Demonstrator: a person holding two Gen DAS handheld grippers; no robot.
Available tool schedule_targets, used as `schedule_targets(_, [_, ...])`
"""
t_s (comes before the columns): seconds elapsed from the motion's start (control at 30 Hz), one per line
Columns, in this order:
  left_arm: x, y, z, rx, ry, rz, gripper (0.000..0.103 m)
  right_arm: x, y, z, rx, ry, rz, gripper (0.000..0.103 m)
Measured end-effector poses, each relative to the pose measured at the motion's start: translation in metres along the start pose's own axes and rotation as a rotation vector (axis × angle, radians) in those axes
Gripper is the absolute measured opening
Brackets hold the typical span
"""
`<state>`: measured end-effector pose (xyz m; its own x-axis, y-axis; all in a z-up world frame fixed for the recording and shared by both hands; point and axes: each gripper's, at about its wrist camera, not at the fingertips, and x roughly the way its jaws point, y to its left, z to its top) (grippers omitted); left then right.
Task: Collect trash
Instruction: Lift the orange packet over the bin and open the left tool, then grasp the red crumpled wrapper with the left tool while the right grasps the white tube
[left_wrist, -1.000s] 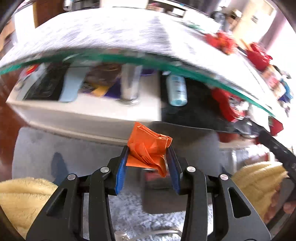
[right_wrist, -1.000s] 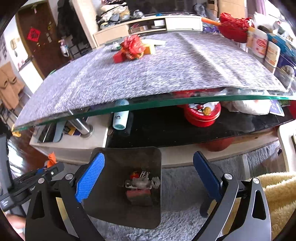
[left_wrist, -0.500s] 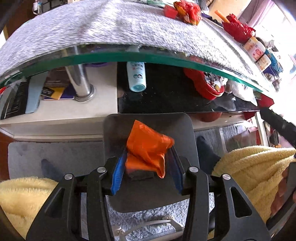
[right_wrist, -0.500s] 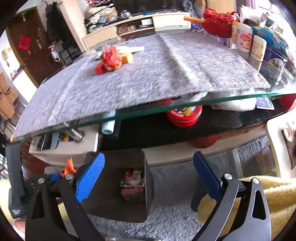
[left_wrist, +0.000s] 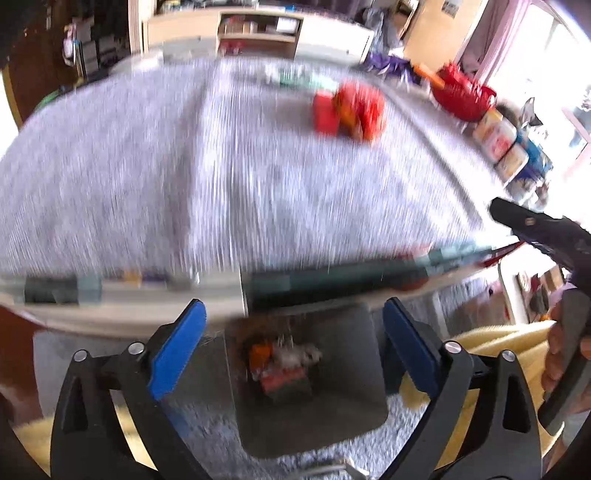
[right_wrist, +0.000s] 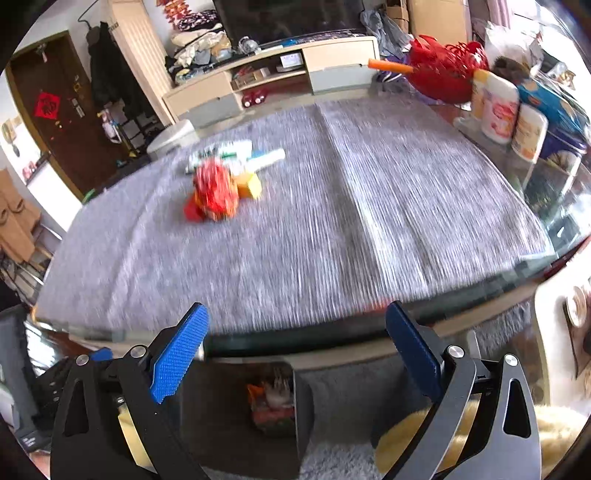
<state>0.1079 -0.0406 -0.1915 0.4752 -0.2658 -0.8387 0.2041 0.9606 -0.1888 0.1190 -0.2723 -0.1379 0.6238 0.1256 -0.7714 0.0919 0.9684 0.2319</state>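
My left gripper (left_wrist: 293, 343) is open and empty above a dark grey trash bin (left_wrist: 354, 402) on the floor rug. An orange wrapper (left_wrist: 260, 352) lies in the bin among other trash. My right gripper (right_wrist: 295, 350) is open and empty, above the table's front edge; the bin (right_wrist: 229, 417) shows below it. A red crumpled wrapper (right_wrist: 214, 192) with a yellow piece and white packets lies on the grey table mat (right_wrist: 332, 221); it also shows blurred in the left wrist view (left_wrist: 351, 110).
A glass table edge (right_wrist: 406, 317) runs across both views. Jars and a blue tin (right_wrist: 517, 118) stand at the table's right side, with a red basket (right_wrist: 443, 70) behind. Yellow fleece (left_wrist: 498, 339) lies by the bin.
My left gripper has opened and the orange wrapper has dropped into the bin. Both grippers have tilted up toward the table top.
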Motion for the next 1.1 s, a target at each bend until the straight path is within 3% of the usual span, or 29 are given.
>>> schedule_targets(0.3, [0.007,-0.019,0.076,0.065,-0.054,0.007,0.095,0.037,-0.002,0.077,-0.013,-0.005,-0.039,0.097])
schedule_targets(0.53, [0.032,-0.051,0.112,0.129,-0.090,-0.021,0.095,0.091,-0.003,0.121,0.060,0.085,0.035,0.096])
schedule_targets(0.6, [0.042,-0.056,0.119,0.131,-0.090,-0.036,0.094,0.107,-0.002,0.128,0.082,0.115,0.054,0.087])
schedule_targets(0.63, [0.046,-0.058,0.122,0.131,-0.092,-0.039,0.091,0.117,-0.001,0.131,0.082,0.134,0.055,0.077])
schedule_targets(0.73, [0.059,-0.063,0.131,0.138,-0.082,-0.063,0.070,0.138,-0.001,0.134,0.125,0.196,0.116,0.057])
schedule_targets(0.83, [0.074,-0.064,0.138,0.140,-0.051,-0.095,0.049,0.149,0.004,0.136,0.117,0.220,0.108,0.050])
schedule_targets(1.0, [0.090,-0.065,0.144,0.143,-0.052,-0.113,0.045,0.161,0.009,0.139,0.106,0.242,0.115,0.044])
schedule_targets(1.1, [0.100,-0.064,0.147,0.139,-0.034,-0.119,0.044,0.163,0.013,0.138,0.095,0.248,0.130,0.024])
